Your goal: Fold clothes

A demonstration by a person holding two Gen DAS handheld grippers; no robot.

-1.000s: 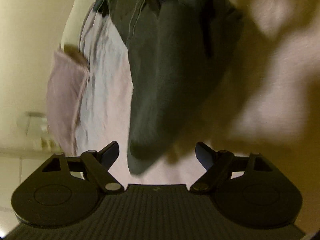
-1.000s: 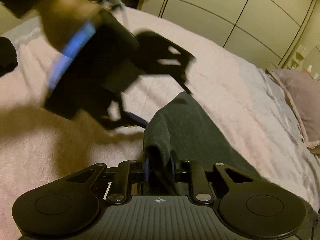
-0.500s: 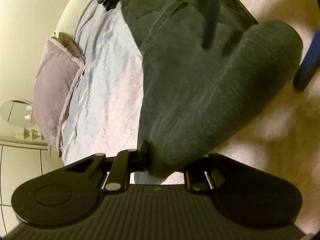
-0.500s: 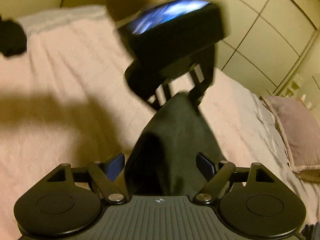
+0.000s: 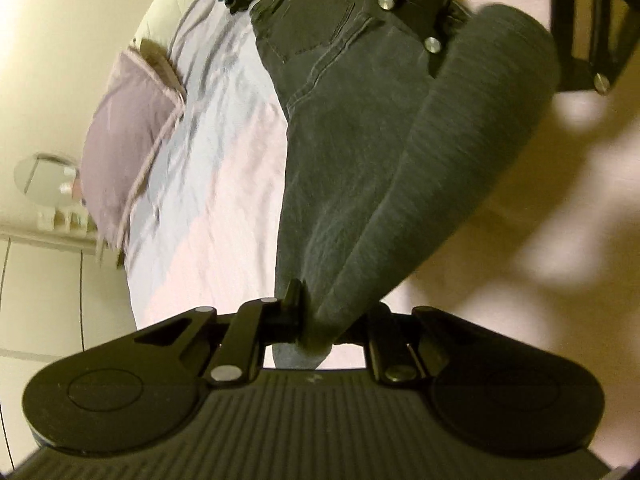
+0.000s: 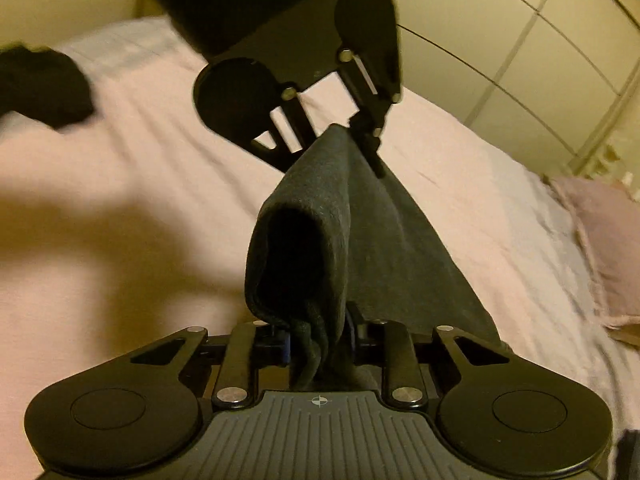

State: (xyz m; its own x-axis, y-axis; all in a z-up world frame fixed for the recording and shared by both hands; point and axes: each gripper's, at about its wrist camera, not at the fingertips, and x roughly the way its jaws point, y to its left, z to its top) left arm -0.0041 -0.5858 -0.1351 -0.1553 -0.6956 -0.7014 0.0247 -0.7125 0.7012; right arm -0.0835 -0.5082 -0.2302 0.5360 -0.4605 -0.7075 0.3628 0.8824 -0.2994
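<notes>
Holding the grey jeans up by one leg, a gripper at each end

I have my left gripper [image 5: 316,320] clamped on the hem end of one leg of the dark grey jeans [image 5: 344,168]; its jaws are closing the last bit, with the cloth bunched between them. My right gripper [image 6: 320,344] is closing on the same leg too, and the fabric is gathered thick between its blue pads [image 6: 285,346].

The leg hangs between the two grippers as a long fold, its open edge gaping dark on the left side in the right wrist view. The cloth is a faded charcoal denim with a soft, brushed look. Farther off, the seat of the jeans lies flat on the bed [image 5: 224,184], showing a back pocket [image 5: 316,20] and double-stitched seams.

The bedsheet is pale pink and creased. A mauve pillow [image 5: 128,140] sits near the bed's edge, beside the jeans but apart from them. Another dark garment [image 6: 44,84] lies on the sheet, well apart from the jeans. Cupboard doors [image 6: 520,60] stand behind the bed.
</notes>
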